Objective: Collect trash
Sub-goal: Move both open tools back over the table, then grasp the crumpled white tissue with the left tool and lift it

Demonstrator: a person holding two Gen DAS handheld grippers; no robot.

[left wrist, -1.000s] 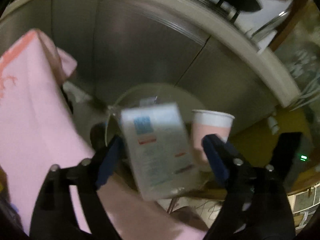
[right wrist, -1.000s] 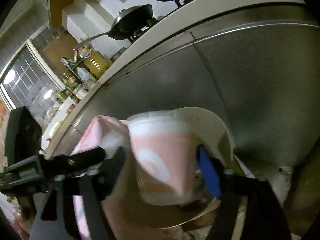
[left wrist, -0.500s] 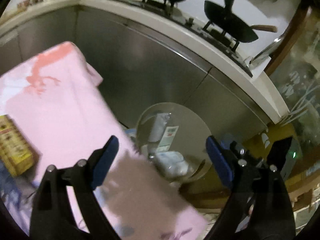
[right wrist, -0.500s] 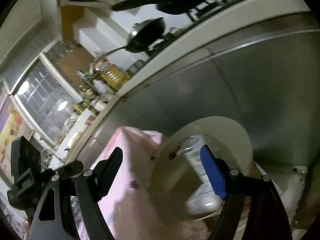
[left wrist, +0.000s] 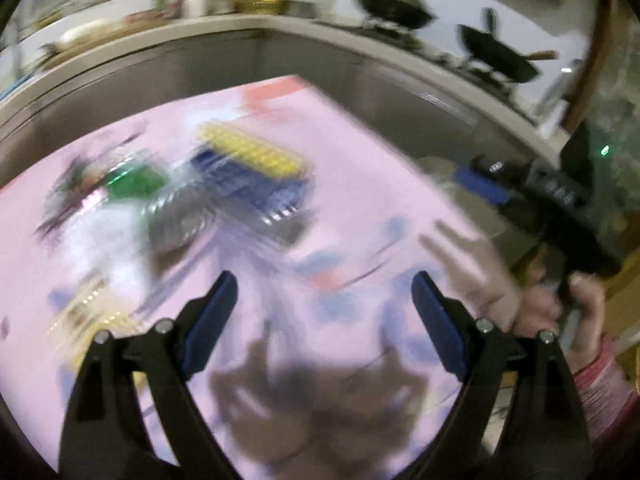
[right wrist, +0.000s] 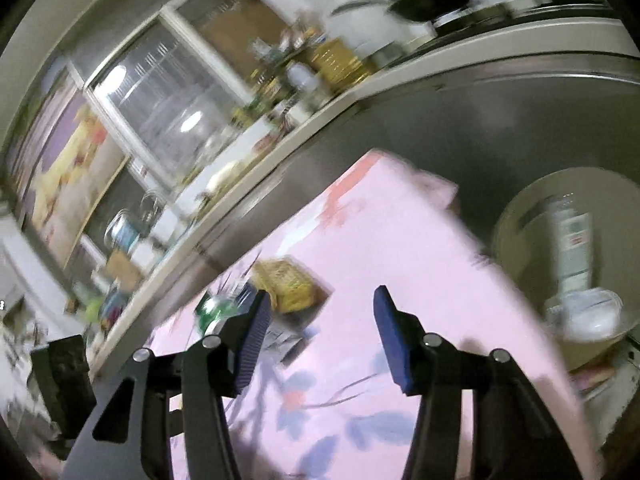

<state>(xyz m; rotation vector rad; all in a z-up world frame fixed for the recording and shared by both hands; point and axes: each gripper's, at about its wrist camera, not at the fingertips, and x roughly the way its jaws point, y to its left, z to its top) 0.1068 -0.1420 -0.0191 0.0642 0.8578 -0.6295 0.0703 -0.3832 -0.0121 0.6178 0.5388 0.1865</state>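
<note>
- Left gripper [left wrist: 322, 312]: fingers spread, empty; blurred trash [left wrist: 240, 176] ahead on worktop [left wrist: 380, 168].
- Right gripper [right wrist: 320, 338]: fingers apart, empty; bin [right wrist: 520, 220] off right, wrappers [right wrist: 292, 284] ahead-left.

Left gripper [left wrist: 323, 312]: jaws apart, nothing between; bare pink tablecloth [left wrist: 360, 184] directly ahead, passable. Ahead-left: blurred clutter, blue/yellow pack [left wrist: 256, 168], green-capped item [left wrist: 134, 182], blocks. Right: other gripper [left wrist: 560, 200] close by. Right gripper [right wrist: 318, 334]: jaws apart, cloth ahead free; yellow box [right wrist: 290, 280] ahead-left; bin [right wrist: 520, 236] far right, beyond table edge.
</note>
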